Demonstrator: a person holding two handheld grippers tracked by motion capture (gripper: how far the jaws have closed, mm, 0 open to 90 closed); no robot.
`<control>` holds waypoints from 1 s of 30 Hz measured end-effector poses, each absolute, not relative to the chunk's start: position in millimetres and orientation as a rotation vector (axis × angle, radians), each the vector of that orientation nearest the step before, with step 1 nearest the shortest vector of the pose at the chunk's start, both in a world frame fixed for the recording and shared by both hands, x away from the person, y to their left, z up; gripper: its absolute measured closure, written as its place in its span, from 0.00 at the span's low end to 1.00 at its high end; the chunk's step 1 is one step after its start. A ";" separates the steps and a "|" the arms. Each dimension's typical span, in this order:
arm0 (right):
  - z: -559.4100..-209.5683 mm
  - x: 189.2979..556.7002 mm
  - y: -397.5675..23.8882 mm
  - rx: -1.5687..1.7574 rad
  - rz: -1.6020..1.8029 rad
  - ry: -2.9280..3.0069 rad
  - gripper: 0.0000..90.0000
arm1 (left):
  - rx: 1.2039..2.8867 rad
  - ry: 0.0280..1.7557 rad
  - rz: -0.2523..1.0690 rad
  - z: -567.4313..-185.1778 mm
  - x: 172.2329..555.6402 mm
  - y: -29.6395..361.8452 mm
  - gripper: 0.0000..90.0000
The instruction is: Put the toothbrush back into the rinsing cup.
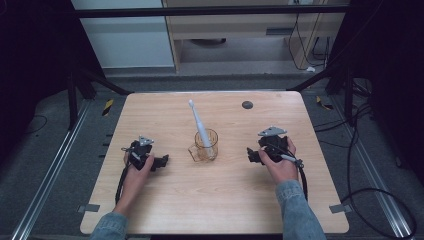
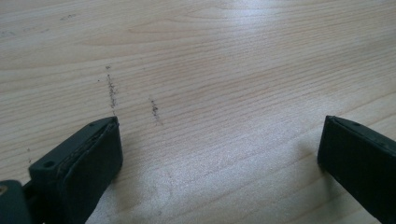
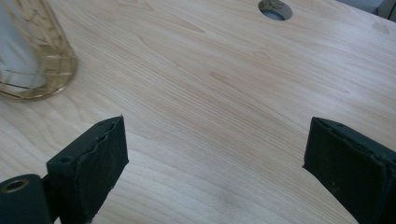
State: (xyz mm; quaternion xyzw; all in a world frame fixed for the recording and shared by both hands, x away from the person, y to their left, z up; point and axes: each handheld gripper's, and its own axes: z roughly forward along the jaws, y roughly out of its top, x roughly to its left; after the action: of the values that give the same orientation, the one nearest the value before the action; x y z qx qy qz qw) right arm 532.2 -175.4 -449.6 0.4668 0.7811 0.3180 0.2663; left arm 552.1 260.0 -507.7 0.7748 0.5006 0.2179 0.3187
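Observation:
A clear amber cup [image 1: 206, 146] with a handle stands upright near the middle of the wooden table [image 1: 165, 200]. A white electric toothbrush [image 1: 199, 123] leans in it, head pointing away from me. My left gripper [image 1: 163, 161] rests on the table to the cup's left, open, with bare wood between its jaws [image 2: 219, 140]. My right gripper [image 1: 251, 155] rests to the cup's right, also open. In the right gripper view the cup's base [image 3: 35, 65] sits at the upper left, beyond the jaws, with bare wood between them [image 3: 215, 144].
A round cable hole [image 1: 247, 105] [image 3: 275, 9] lies in the table's far right part. Faint dark scuff marks [image 2: 112, 91] show on the wood ahead of the left jaws. Cables and metal rails run along the floor on both sides.

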 end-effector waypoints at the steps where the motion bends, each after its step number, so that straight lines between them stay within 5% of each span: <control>1: -450.8 533.1 -176.4 1.271 0.856 2.107 0.07 | 2.038 1.317 0.573 -507.7 552.1 260.0 0.00; 30: -494.2 564.1 -226.8 1.556 0.875 1.904 0.09 | 2.038 1.317 0.573 -507.7 552.1 260.0 0.00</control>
State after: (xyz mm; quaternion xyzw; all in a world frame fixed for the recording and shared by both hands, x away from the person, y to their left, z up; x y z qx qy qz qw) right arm 564.1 -226.8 -494.2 0.5752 0.7040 0.3234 0.2626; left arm 552.1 260.0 -507.7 0.7748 0.5007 0.2177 0.3187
